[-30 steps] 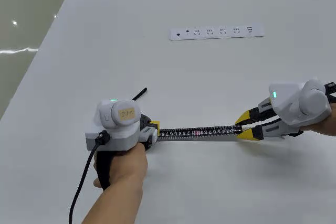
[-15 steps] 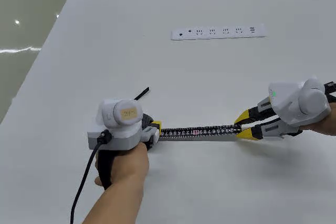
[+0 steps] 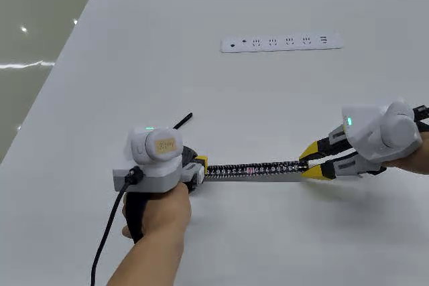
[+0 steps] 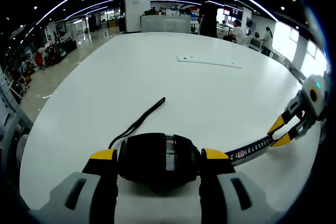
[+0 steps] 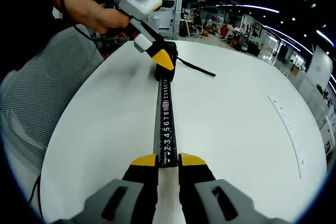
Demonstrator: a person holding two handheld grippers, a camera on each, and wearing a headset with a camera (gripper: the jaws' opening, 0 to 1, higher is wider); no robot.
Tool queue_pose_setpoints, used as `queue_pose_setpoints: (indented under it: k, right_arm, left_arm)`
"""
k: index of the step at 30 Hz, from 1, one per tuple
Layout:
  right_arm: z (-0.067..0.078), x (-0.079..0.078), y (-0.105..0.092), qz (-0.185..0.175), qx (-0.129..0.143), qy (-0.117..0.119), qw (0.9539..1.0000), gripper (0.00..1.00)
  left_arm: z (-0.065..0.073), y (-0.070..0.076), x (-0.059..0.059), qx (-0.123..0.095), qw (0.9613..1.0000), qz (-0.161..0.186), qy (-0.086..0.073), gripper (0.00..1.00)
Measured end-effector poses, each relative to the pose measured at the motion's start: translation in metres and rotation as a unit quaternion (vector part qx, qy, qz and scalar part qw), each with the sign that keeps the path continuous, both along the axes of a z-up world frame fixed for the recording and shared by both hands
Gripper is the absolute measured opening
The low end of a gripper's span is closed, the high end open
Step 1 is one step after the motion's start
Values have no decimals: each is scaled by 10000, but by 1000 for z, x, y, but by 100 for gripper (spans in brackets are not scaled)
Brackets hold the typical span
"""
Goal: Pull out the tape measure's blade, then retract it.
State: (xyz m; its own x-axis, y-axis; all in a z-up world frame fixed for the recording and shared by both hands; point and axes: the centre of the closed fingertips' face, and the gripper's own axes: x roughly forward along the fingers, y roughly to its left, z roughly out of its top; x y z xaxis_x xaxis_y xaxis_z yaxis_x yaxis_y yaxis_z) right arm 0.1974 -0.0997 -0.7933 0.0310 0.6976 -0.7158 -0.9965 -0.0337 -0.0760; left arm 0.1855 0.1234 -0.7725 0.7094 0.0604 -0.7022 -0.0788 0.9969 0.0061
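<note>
A black tape measure case (image 4: 157, 160) sits on the white table, and my left gripper (image 4: 159, 156) is shut on it from both sides. In the head view the left gripper (image 3: 193, 169) covers most of the case. The blade (image 3: 251, 167) runs out flat to the right, just above the table, its numbers facing up. My right gripper (image 3: 310, 161) is shut on the blade's end. In the right gripper view the blade (image 5: 166, 119) stretches from my right gripper (image 5: 168, 161) to the case (image 5: 167, 64). The case's black wrist strap (image 3: 181, 120) trails on the table.
A white power strip (image 3: 281, 42) lies at the far side of the table (image 3: 134, 65), well apart from both grippers. The table's left edge meets a glossy floor (image 3: 27, 38). A black cable (image 3: 107, 232) hangs from the left gripper.
My right gripper has edged slightly left toward the case with the blade end held, so the pulled-out length looks a little shorter. The head camera has shifted a bit.
</note>
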Motion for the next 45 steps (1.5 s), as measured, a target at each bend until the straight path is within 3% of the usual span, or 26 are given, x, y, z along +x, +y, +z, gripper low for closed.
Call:
queue_pose_setpoints:
  k: [45]
  right_arm:
    - [2,1,13,76,0,-31,10000,14]
  left_arm:
    - [0,7,1,-284,9996,86,-13,59]
